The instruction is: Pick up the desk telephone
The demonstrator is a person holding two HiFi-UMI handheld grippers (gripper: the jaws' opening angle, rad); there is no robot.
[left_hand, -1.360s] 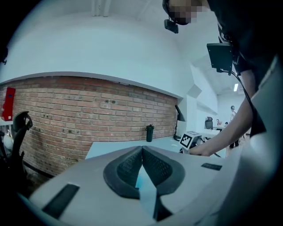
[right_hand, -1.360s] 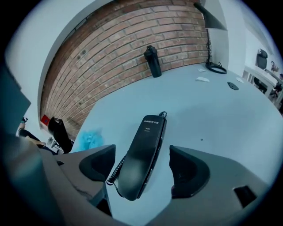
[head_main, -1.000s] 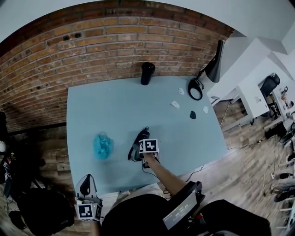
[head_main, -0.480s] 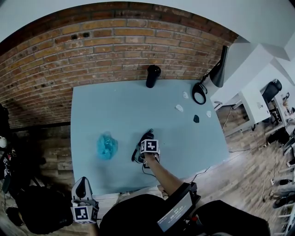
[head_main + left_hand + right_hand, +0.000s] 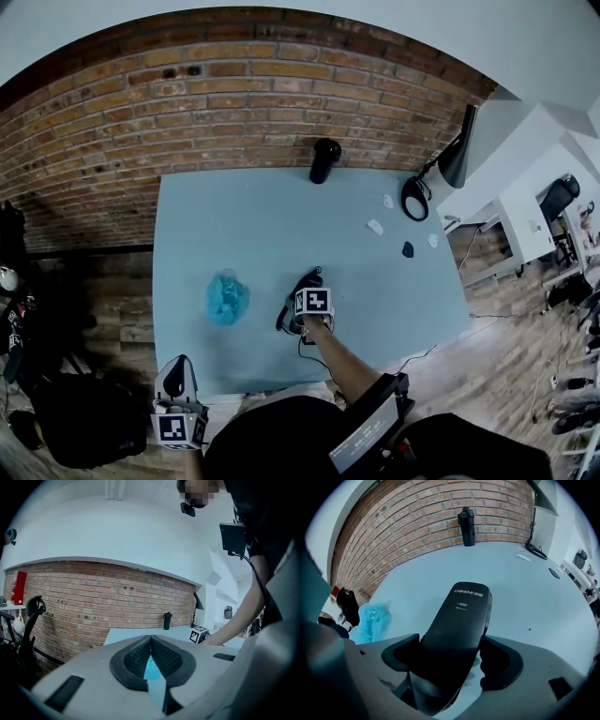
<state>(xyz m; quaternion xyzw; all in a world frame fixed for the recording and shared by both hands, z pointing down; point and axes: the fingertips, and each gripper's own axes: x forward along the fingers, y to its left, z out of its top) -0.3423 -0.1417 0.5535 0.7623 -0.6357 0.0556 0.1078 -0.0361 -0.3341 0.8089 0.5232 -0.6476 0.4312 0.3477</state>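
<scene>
Item: desk telephone point(image 5: 459, 634), black, long handset shape with white print on its upper face. Position: near the middle of the bench point(image 5: 234, 216), towards the near edge, with its far end pointing at the brick wall point(image 5: 234, 94). Whether it rests on the surface or clear of it cannot be told. A dark cord point(image 5: 305, 349) trails from it towards the near edge.
Right claw point(image 5: 452, 660): closed on the telephone, one jaw on each long side.
Left claw point(image 5: 151, 639): jaws together at the tips, holding nothing, held off the bench's near left corner.
Also on the bench: crumpled blue bag point(image 5: 227, 297), left of the telephone and apart from it; black bottle point(image 5: 324, 159), upright at the far edge; lamp point(image 5: 441, 173) at the far right corner
</scene>
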